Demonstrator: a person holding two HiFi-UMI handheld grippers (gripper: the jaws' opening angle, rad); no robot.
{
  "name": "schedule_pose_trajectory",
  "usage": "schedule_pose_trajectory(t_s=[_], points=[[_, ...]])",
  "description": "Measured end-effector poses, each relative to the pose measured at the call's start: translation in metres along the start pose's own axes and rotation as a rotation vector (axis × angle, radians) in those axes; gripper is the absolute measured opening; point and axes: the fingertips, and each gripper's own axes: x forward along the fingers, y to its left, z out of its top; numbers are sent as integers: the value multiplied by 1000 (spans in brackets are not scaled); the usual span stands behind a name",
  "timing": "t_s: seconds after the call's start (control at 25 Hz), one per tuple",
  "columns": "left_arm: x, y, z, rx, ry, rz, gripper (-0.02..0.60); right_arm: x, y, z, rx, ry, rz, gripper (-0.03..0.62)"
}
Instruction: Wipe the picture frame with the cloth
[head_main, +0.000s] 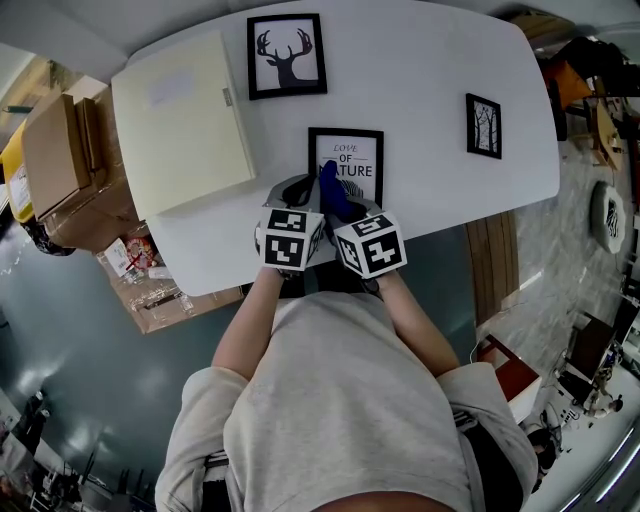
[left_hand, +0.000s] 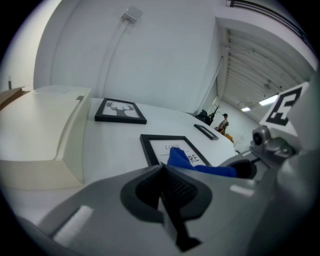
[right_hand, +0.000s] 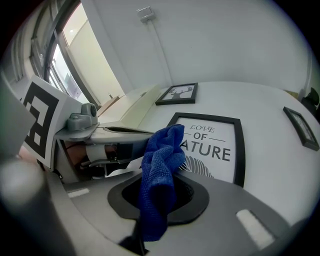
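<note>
A black-framed picture (head_main: 345, 160) printed "LOVE OF NATURE" lies flat on the white table (head_main: 420, 80), just beyond both grippers. My right gripper (right_hand: 159, 200) is shut on a blue cloth (right_hand: 160, 175); the cloth sticks up past the jaws and hangs over the frame's near edge (right_hand: 210, 150). The cloth (head_main: 333, 190) also shows between the two marker cubes in the head view. My left gripper (left_hand: 167, 187) is shut with nothing between its jaws, close on the left of the right one (head_main: 345, 205). From the left gripper view the cloth (left_hand: 192, 162) covers part of the frame (left_hand: 170, 147).
A deer picture (head_main: 287, 56) lies at the table's far side and a small tree picture (head_main: 483, 125) at the right. A large cream binder (head_main: 180, 120) fills the table's left part. Cardboard boxes (head_main: 60, 160) stand on the floor to the left.
</note>
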Motion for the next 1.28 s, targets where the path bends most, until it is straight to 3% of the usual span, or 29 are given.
schedule_pose_trajectory(t_s=[0.48, 0.76, 1.28], points=[[2, -1, 1, 40, 9, -23, -1, 4, 6, 2, 29, -30, -46, 69], [1, -3, 1, 106, 19, -49, -1, -4, 4, 3, 95, -122, -90, 69], [-3, -8, 0, 174, 38, -69, 0, -49, 0, 21, 99, -261, -151, 69]])
